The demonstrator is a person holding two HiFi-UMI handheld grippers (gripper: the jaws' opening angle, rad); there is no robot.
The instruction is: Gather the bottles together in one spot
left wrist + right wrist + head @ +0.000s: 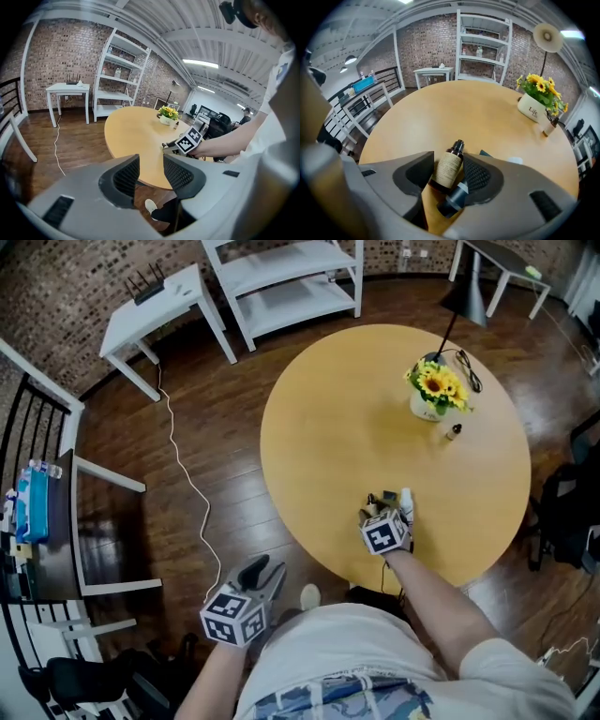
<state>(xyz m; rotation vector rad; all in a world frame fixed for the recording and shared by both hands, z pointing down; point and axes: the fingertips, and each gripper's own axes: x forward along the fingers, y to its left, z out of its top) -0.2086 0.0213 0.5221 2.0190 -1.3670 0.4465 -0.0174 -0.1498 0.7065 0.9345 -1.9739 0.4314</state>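
Observation:
A brown bottle (449, 166) with a paper label lies tilted between the jaws of my right gripper (449, 174), and both pads touch its sides. A second dark bottle (454, 200) with a grey band lies just under it, nearer the camera. In the head view my right gripper (384, 521) rests near the front edge of the round yellow table (337, 437), with a white bottle (406, 501) upright beside it. A small bottle (454, 432) stands next to the sunflower pot (433, 397). My left gripper (253, 592) hangs open and empty over the floor, left of the table.
White shelves (286, 282) and a white side table (155, 310) stand beyond the table. A floor lamp (467, 296) rises at the back right. A white cable (187, 484) runs across the wooden floor. A black chair (567, 512) sits at the right and a black railing (28, 521) at the left.

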